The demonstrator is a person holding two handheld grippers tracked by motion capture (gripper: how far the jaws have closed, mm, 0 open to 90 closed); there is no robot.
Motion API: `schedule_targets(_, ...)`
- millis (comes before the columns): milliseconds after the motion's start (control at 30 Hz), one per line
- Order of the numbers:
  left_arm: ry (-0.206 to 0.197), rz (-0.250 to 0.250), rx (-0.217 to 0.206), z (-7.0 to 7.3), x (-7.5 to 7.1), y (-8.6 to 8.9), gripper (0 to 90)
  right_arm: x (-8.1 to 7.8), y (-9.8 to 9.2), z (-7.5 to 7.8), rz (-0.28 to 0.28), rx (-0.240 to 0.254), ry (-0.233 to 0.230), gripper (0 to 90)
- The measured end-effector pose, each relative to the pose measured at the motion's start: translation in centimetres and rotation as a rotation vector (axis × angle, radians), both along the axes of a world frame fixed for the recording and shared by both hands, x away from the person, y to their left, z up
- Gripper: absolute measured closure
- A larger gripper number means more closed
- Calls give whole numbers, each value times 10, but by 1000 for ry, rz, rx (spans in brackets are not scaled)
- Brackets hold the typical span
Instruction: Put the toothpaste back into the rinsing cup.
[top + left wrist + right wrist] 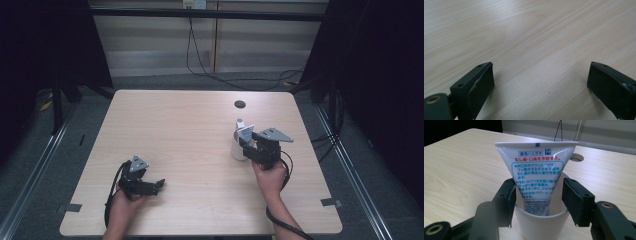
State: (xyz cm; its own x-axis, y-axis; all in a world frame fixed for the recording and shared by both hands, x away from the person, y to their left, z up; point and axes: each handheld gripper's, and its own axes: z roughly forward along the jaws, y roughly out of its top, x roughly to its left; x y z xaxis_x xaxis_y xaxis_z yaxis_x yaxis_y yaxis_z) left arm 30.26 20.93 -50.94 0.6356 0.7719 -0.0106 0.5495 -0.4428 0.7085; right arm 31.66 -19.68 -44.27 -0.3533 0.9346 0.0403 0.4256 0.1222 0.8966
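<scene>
We note that the lower end of the tube [537, 182], standing between the right gripper's [537, 195] jaws, is hidden inside the white cup [541, 225]; the cup's base is cut off by the bottom edge of the right gripper view; we cannot tell whether the left-hand jaw touches the tube; the small print low on the tube is too blurred to read; in the left gripper view the right-hand jaw of the left gripper [540, 82] runs off the frame.

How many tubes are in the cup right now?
1. A white toothpaste tube stands cap-down in the white cup, its flat crimped end up, between the right gripper's open jaws. Anything lower inside the cup is hidden.
</scene>
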Motion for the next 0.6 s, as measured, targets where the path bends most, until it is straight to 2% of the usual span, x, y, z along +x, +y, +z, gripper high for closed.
schedule_targets(433, 0, 0, 0, 0, 0, 0, 69, 1, -8, 3, 51, 42, 22, 303)
schedule_targets(600, -4, -2, 5, 0, 0, 0, 69, 1, -9, 3, 69, 37, 31, 261)
